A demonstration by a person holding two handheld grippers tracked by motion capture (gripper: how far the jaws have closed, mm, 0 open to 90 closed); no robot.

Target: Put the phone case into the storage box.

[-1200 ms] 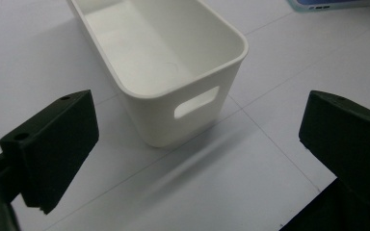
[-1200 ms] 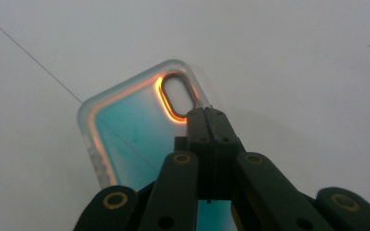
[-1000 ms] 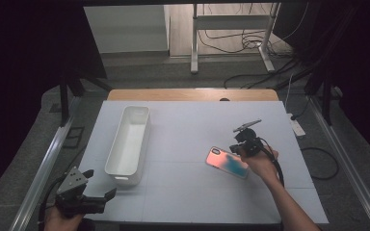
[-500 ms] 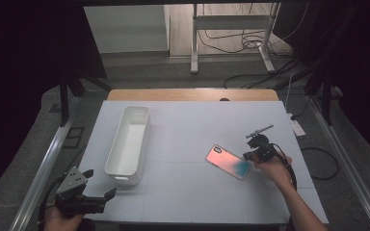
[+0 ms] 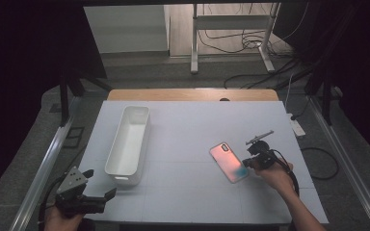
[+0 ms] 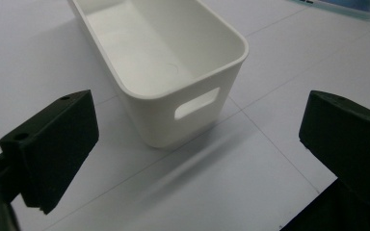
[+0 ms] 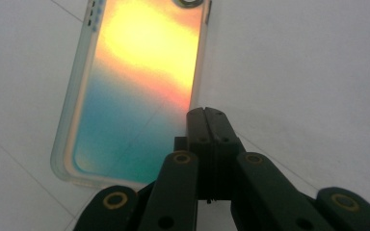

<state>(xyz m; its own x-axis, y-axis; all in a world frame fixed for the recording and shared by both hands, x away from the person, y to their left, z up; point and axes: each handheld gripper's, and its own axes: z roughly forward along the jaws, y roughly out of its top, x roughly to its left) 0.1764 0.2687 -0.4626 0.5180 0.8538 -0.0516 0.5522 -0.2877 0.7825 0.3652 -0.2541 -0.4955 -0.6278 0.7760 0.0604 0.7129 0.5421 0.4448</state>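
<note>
- Your right claw [image 7: 207,120] has its jaws pressed together, empty, at the lower right corner of the iridescent orange-to-teal phone case [image 7: 135,86], which lies flat on the white desk [image 5: 188,130]
- Your left claw [image 6: 197,159] is spread wide, facing the near end of the long white plastic bin [image 6: 173,62]

Lab rig; dark curtains [image 5: 24,62], floor cables [image 5: 231,41], metal frame [image 5: 231,19]

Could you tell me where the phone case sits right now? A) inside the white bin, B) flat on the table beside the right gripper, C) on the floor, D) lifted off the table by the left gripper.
B: the phone case lies flat on the table, with the right gripper at its edge and the white bin holding nothing.
</note>
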